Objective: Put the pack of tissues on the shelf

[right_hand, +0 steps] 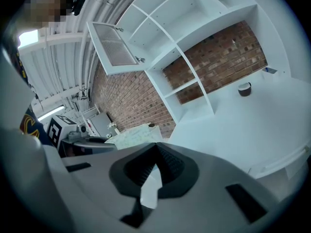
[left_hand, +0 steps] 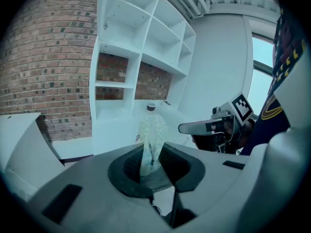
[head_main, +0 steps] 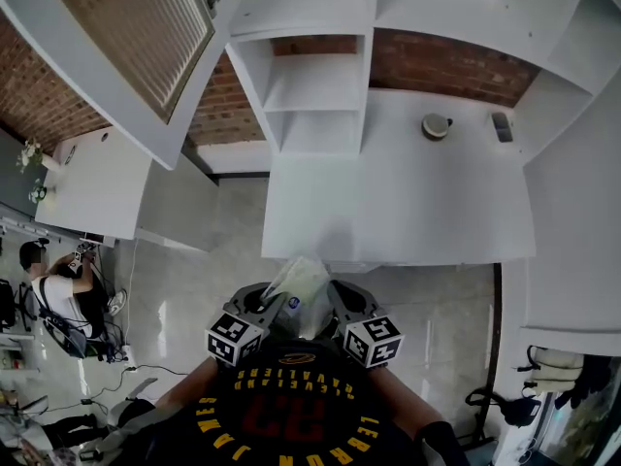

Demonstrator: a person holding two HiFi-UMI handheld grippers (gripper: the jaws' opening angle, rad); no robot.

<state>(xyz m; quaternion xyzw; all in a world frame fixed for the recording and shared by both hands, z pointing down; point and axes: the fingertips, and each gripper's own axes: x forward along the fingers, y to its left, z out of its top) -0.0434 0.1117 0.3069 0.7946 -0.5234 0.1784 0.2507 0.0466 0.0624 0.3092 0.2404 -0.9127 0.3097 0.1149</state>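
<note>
The pack of tissues (head_main: pixel 299 282), a pale plastic-wrapped packet, hangs low in the head view, close to my chest and in front of the white desk. My left gripper (head_main: pixel 260 309) is shut on it. In the left gripper view the pack (left_hand: pixel 151 136) stands up out of the pinched pads. My right gripper (head_main: pixel 340 307) is close on the pack's right side. In the left gripper view the right gripper (left_hand: pixel 194 127) hangs a little apart from the pack. In the right gripper view the right gripper's (right_hand: pixel 156 147) tips meet, and the pack (right_hand: pixel 137 134) shows beyond them to the left.
A white shelf unit (head_main: pixel 312 93) with open compartments stands at the back of the white desk (head_main: pixel 408 212), against a brick wall. A small round cup (head_main: pixel 436 125) and a dark device (head_main: pixel 502 126) sit on the desk. A cabinet door (head_main: pixel 126 37) hangs open at upper left. A person (head_main: pixel 56 297) sits at far left.
</note>
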